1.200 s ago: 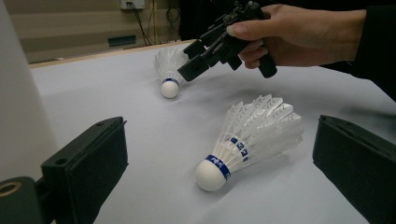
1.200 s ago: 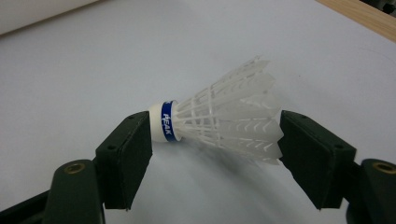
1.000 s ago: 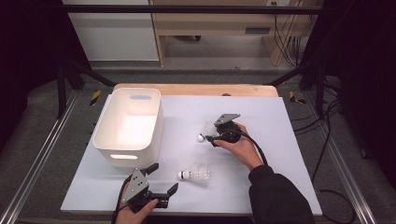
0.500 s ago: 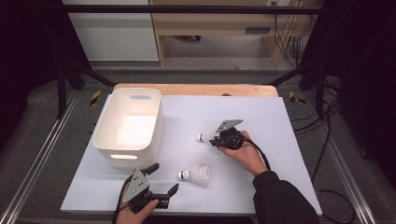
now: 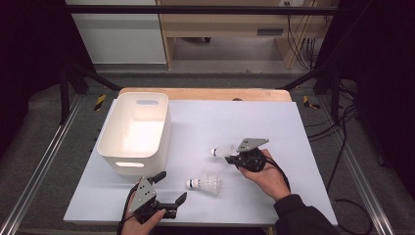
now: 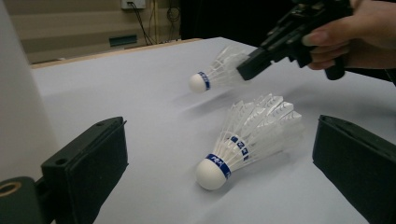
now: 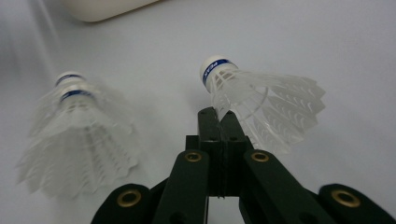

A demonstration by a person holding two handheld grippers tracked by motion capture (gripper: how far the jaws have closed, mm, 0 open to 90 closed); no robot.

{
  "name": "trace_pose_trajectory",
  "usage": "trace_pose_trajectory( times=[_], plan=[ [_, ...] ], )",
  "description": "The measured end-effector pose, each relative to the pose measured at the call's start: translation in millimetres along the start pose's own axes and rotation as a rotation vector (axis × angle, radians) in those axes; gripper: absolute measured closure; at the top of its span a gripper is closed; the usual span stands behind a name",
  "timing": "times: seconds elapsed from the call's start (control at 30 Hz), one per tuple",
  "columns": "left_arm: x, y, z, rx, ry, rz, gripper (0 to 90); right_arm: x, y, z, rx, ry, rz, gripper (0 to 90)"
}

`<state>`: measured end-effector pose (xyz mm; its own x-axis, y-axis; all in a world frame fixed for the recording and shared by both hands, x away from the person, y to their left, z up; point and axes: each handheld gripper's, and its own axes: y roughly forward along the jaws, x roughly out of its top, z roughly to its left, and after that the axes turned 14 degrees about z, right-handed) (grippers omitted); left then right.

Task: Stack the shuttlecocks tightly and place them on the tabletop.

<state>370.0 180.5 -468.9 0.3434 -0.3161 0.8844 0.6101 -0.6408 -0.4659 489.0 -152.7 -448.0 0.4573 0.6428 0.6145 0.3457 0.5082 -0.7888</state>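
In the high view, the right gripper (image 5: 235,157), a black two-jaw tool held in the person's hand at centre right of the frame, has its jaws pressed together on the feather skirt of a white feathered shuttlecock with a blue band below its cork tip (image 5: 222,151). The right gripper view shows the pinch plainly: the closed jaws bite the rim of the skirt while that held shuttlecock (image 7: 261,105) runs up and to the left, cork end away from the gripper. It appears lifted just off the white table sheet (image 5: 274,122), with a faint shadow beneath it in the left gripper view. The rounded white plastic bin (image 5: 134,132) stands at the left of the sheet, so the carried shuttlecock's cork already points toward it and the carry would run leftward across the frame. A second white feathered shuttlecock (image 5: 205,183) lies on its side at lower centre, cork to the left. It sits just ahead of the left gripper (image 5: 169,188), whose jaws are spread wide with this lying shuttlecock (image 6: 247,137) between and beyond them, long axis slanting across the gap, so the left hand is much the nearer one to it.
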Motion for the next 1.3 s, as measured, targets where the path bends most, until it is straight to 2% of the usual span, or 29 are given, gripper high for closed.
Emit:
trace_pose_trajectory(
  times=[0.13,0.3,0.47,0.67,0.93,1.3],
  plan=[
    [-0.1,0.1,-0.1,0.001,0.000,0.001,3.1,-20.3,-16.6,15.3,0.012,0.005,-0.031,90.0],
    [-0.3,0.2,-0.1,0.004,0.002,0.004,3.1,-43.2,-31.8,25.2,0.008,0.027,-0.057,90.0],
    [-0.8,0.4,0.2,0.007,-0.001,0.007,3.1,-61.9,-39.0,31.8,0.011,0.036,-0.052,90.0],
    [-1.6,0.1,2.0,0.006,-0.017,0.006,3.2,-74.5,-42.9,41.1,0.017,0.014,-0.047,90.0],
    [-1.7,0.2,2.1,0.006,-0.017,0.007,3.3,-78.6,-40.3,50.2,0.041,-0.002,-0.058,90.0],
    [-2.0,0.2,2.5,0.002,-0.023,0.009,3.3,-61.5,-24.4,67.4,0.082,-0.049,-0.066,90.0]
  ],
)
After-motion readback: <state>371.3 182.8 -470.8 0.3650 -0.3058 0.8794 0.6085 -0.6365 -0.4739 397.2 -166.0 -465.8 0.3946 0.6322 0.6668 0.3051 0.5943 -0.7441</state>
